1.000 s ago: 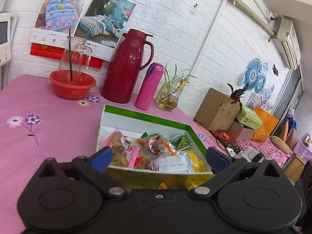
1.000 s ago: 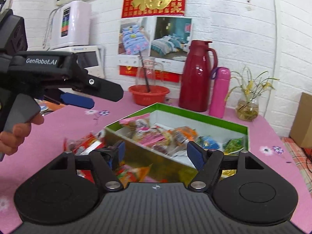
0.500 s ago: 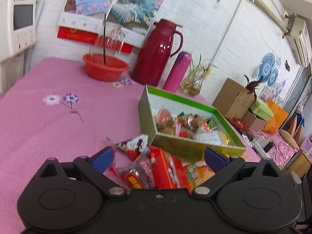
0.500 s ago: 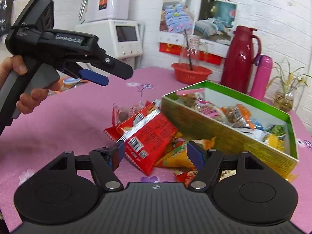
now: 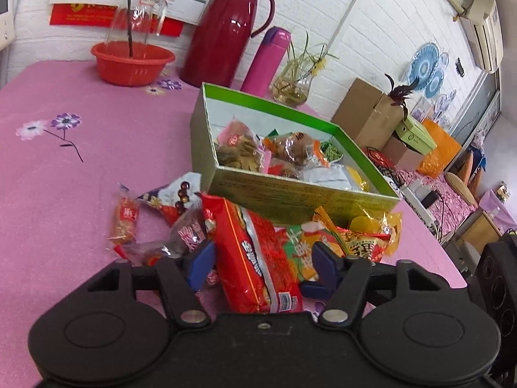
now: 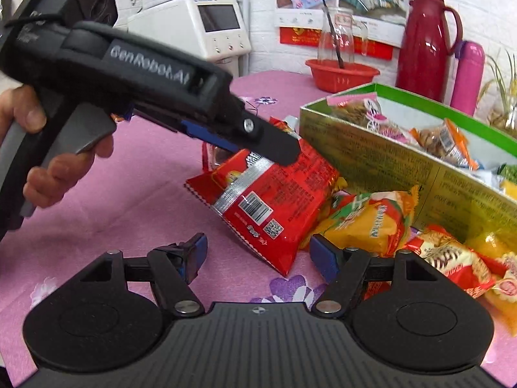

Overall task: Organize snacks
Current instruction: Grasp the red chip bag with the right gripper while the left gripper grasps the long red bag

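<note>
Now my left gripper (image 5: 260, 260) has dropped from the box (image 5: 300, 190) to the loose pile, jaws closing around the big red packet (image 5: 255, 255) on the table; my right gripper (image 6: 255, 258) hovers open, empty.

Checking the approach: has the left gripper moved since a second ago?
Yes. The left gripper dropped back from the green cardboard box, jaws closing around the red snack packet.

Left hand-held gripper (image 5: 261, 262) angled down, jaws closing, right hand-held gripper (image 6: 257, 253) spread.
</note>
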Tool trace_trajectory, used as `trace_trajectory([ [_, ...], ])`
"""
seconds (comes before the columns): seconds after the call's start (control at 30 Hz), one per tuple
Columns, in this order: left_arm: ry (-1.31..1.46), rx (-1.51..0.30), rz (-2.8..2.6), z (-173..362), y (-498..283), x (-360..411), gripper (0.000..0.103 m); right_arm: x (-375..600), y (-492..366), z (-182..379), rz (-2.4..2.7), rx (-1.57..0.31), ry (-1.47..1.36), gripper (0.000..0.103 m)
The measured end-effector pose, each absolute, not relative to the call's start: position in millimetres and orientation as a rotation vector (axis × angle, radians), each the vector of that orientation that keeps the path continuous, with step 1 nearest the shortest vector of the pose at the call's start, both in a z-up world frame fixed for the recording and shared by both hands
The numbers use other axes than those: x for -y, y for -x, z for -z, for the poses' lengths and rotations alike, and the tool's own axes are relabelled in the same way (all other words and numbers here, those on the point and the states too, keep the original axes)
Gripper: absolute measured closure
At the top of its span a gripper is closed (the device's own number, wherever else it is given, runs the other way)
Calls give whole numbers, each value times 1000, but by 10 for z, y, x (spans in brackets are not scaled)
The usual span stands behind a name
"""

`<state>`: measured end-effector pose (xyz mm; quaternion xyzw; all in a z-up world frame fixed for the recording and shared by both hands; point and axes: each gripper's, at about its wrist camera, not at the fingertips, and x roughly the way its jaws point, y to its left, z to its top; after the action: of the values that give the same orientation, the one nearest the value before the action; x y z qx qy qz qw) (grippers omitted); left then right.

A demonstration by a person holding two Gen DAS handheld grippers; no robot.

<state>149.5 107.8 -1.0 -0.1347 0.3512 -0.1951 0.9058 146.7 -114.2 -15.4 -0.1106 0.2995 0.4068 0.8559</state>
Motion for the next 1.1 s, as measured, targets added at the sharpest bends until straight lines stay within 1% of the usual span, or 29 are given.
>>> trace_trajectory([
  [0.03,267,-732,394,30,-1502,-1065,76,1136,-1477,162,-854,-630,229,0],
  [0.07,248,-738,385,54,-1505,-1050,87,1130,-1482,170,-855,-629,226,0],
  [0.1,236,-745,381,72,-1505,-1043,96,1127,-1484,177,-855,-631,223,0],
  [0.13,230,-752,377,94,-1503,-1047,97,1127,-1485,179,-856,-634,218,0],
  [0.2,231,-751,371,105,-1497,-1074,97,1166,-1465,176,-849,-641,211,21],
  [0.27,243,-760,384,115,-1490,-1097,97,1236,-1451,175,-869,-652,193,25],
  [0.33,238,-774,395,136,-1492,-1062,95,1285,-1440,175,-870,-655,181,25],
  [0.37,230,-774,395,148,-1484,-1047,83,1298,-1434,177,-868,-654,183,25],
  [0.4,224,-771,400,155,-1475,-1024,69,1302,-1435,184,-867,-652,183,25],
  [0.53,207,-770,402,161,-1454,-968,52,1284,-1420,190,-871,-639,195,24],
  [0.57,207,-775,406,166,-1450,-960,35,1281,-1412,190,-872,-637,199,24],
  [0.6,210,-796,411,183,-1445,-955,12,1285,-1424,189,-873,-637,200,24],
  [0.63,209,-813,402,211,-1430,-952,7,1290,-1424,187,-874,-638,201,24],
  [0.67,200,-821,393,245,-1409,-949,12,1299,-1425,185,-875,-637,201,24],
  [0.7,189,-823,389,273,-1399,-950,21,1306,-1431,185,-876,-636,199,24],
  [0.73,182,-808,385,278,-1385,-959,26,1314,-1434,189,-877,-634,197,24],
  [0.77,191,-806,375,272,-1388,-977,41,1317,-1435,192,-878,-631,197,24],
  [0.8,219,-816,374,269,-1408,-1005,53,1311,-1441,193,-878,-629,199,23],
  [0.87,273,-826,384,272,-1454,-1049,54,1303,-1456,191,-881,-631,195,23],
  [0.97,264,-816,376,271,-1498,-1020,56,1279,-1466,199,-883,-628,185,23],
  [1.0,262,-814,371,269,-1504,-1006,57,1269,-1470,202,-879,-626,185,22],
  [1.03,260,-812,365,267,-1503,-994,59,1263,-1475,199,-876,-626,185,24],
  [1.07,257,-810,359,263,-1501,-980,59,1265,-1482,199,-873,-626,182,26],
  [1.1,253,-808,353,261,-1489,-972,60,1274,-1485,198,-872,-625,179,37],
])
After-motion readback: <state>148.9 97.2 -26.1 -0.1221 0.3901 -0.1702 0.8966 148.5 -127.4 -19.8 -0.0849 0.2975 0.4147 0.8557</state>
